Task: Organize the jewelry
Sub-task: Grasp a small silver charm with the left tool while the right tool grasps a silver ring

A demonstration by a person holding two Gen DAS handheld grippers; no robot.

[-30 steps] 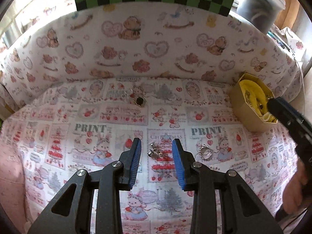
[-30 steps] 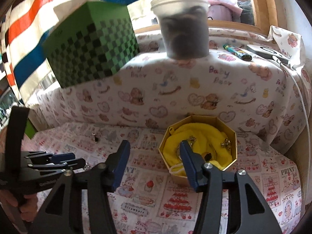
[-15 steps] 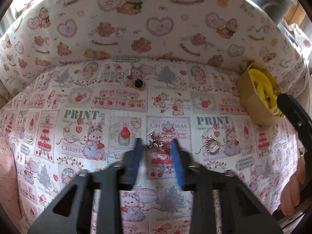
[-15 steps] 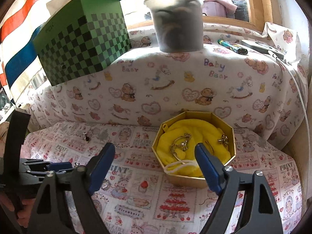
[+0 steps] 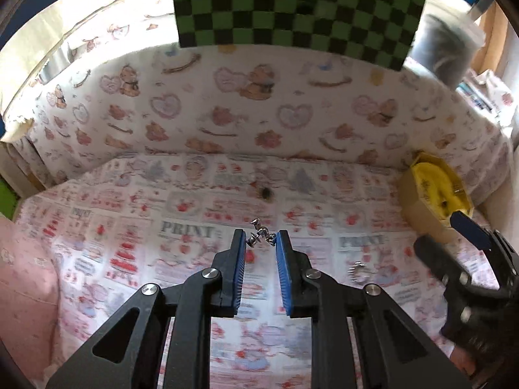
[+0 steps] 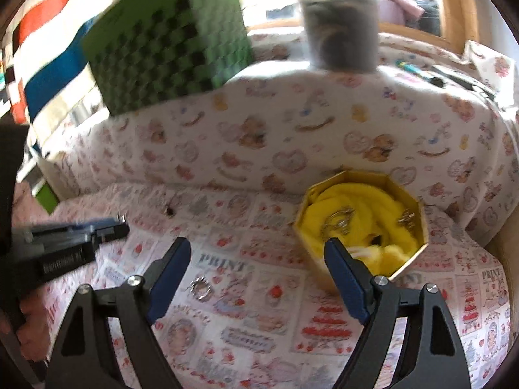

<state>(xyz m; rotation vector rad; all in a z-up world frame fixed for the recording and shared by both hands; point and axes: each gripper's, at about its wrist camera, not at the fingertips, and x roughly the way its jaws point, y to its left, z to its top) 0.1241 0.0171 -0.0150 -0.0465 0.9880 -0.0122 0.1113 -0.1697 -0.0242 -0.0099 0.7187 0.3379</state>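
Home, my corner: teddy-bear "Baby Bear" cloth (image 6: pixel 324 136) across the middle, Christmas-print cover (image 6: pixel 259 308) below, striped fabric (image 6: pixel 42 64) upper left, wooden window frame (image 6: pixel 451 9) upper right.

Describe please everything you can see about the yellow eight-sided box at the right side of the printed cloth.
The octagonal yellow cardboard box stands open, without a lid, on the printed cloth close to the teddy-bear fabric wall behind it. Its outer walls look tan, its rim yellow. A crumpled yellow cloth lining fills it, and a few small silver jewelry pieces lie on that lining. A white cord shows at the front. Nothing grips it; one finger of the open right tool overlaps it in view.
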